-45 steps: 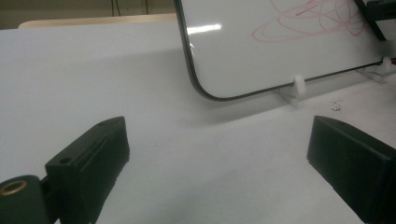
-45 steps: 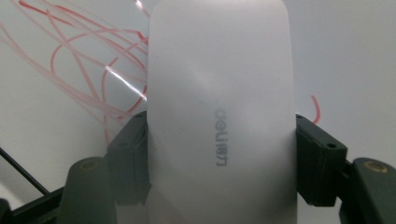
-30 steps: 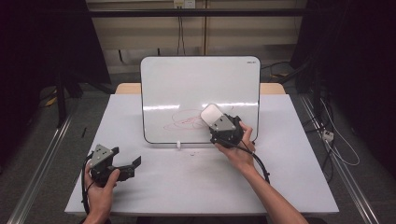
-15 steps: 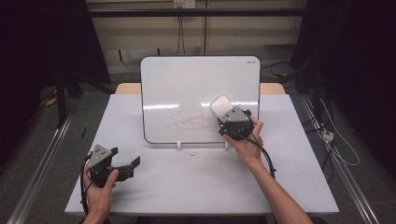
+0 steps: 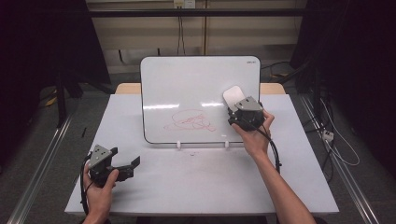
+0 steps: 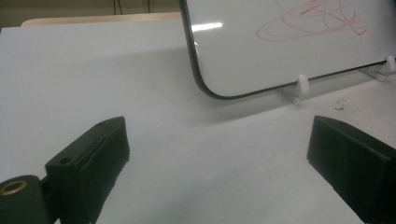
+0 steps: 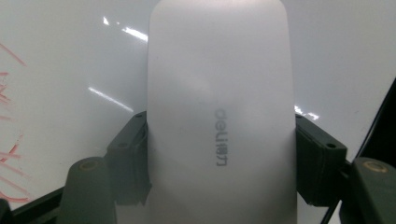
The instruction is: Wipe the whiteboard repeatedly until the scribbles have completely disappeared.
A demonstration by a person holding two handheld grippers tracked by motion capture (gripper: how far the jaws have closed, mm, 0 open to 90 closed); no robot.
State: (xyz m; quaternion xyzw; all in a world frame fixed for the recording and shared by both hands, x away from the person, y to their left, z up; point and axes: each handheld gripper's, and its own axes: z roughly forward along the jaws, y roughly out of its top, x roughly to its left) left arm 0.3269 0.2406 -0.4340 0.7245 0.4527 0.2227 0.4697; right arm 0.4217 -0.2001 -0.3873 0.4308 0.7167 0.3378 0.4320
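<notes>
A: Eraser [image 7: 219, 116]?
B: White, clamped between your right gripper's [image 5: 233, 100] jaws, against the whiteboard's [image 5: 187, 84] right side, beside the red scribble [image 5: 191, 120].
A: Left gripper [image 6: 217, 154]?
B: Jaws spread wide, holding nothing, low over the table [image 5: 210, 177], near its front-left corner.

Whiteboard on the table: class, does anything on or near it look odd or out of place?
Yes. A red scribble sits on the lower middle of the whiteboard, not yet wiped, though the right tool holds the white eraser at the board's right edge. Small dark specks lie before its feet.
</notes>
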